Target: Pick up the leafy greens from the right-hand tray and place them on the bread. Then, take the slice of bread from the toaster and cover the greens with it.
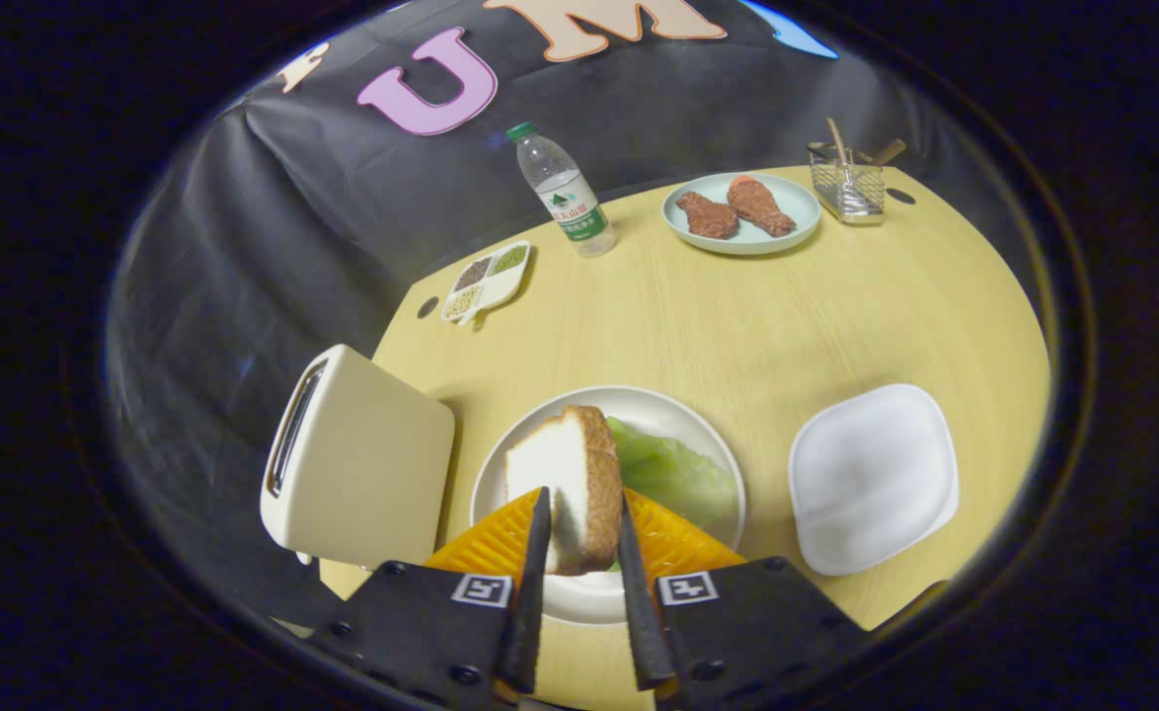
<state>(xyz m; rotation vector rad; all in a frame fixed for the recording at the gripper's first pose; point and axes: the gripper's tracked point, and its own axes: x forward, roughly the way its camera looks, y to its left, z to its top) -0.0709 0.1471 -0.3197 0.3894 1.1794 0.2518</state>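
Off to the left of the jaws stands the cream toaster (357,459) at the edge of the yellow desk (737,326), its slot turned away to the left; whether anything is in the slot cannot be told. Beyond it, well ahead and left of the jaws, lies a small divided dish (487,280) holding grains of different colours in its compartments.

The gripper (584,553) sits low, its jaws narrowly parted and closed on a slice of bread (570,489), one finger pressing each flat side. The slice is held upright on edge, white crumb facing left and brown crust along the top and right. It hangs over a round white plate (510,464) that lies directly ahead of the jaws. On that plate, just to the right of the held slice, lie the leafy greens (678,474); what is under them is hidden.

Far beyond the jaws stands a clear water bottle (562,191) with a green cap. Farther right, a pale green plate (797,212) carries two brown pieces of meat (733,209), and beside it sits a wire holder (846,183) with utensils.

To the right of the jaws, apart from the round plate, lies the white square tray (871,479).
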